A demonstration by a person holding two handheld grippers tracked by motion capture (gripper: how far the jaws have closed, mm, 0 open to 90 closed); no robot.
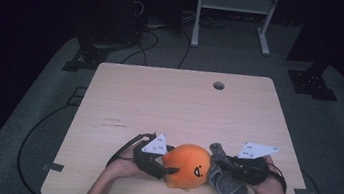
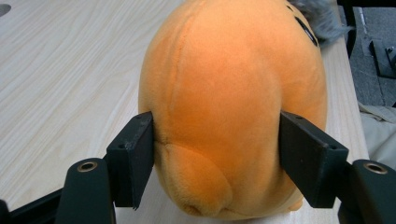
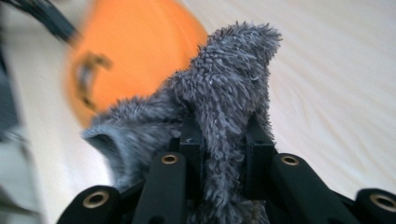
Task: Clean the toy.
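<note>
While the orange plush toy [image 2: 229, 102] is squeezed between the left gripper's [image 2: 217, 156] fingers [image 2: 133, 158] on the counter [image 1: 159, 100], a grey fuzzy cloth [image 3: 224, 107] is pinched by the right gripper's [image 3: 222, 140] fingers [image 3: 191, 140]. The toy is seen just beyond the cloth.

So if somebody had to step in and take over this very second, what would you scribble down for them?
Left claw: closed on the sides of the round orange plush toy, which sits on the pale wooden table near its front edge.
Right claw: shut on a fold of the fuzzy grey cloth, which lies against the toy's right side.
Done: both things gripped.
Left: probably putting the cloth onto the toy; nothing covered yet.
</note>
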